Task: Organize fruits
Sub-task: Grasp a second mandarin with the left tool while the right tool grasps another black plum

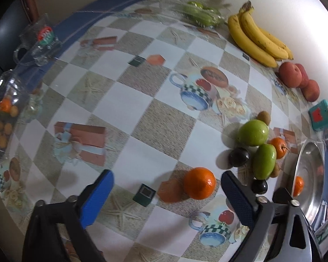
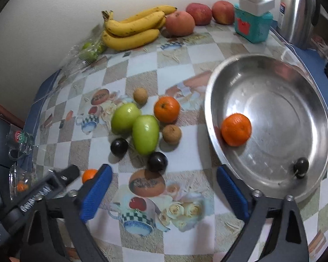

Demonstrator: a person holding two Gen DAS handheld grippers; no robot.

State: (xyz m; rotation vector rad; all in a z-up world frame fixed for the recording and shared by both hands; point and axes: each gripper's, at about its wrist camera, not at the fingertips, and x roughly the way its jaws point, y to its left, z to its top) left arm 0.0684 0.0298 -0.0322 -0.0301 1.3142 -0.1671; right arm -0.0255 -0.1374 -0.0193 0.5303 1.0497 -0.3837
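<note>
My left gripper (image 1: 167, 187) is open above the table, with a loose orange (image 1: 199, 183) lying between its blue fingers, nearer the right one. My right gripper (image 2: 163, 179) is open and empty, just left of the steel plate (image 2: 273, 83). An orange (image 2: 236, 129) and a dark plum (image 2: 301, 166) lie in the plate. A cluster sits mid-table: two green mangoes (image 2: 145, 134), an orange (image 2: 166, 109), two dark plums (image 2: 157, 161), two brown kiwis (image 2: 171, 133). The left gripper shows at the lower left of the right wrist view (image 2: 61, 179).
Bananas (image 2: 133, 29) and three red apples (image 2: 179, 23) lie along the back wall, beside a clear bag of green fruit (image 2: 91, 48). A teal box (image 2: 252, 25) and a steel kettle (image 2: 297, 11) stand at the back right. Glassware (image 1: 39, 41) stands at the left edge.
</note>
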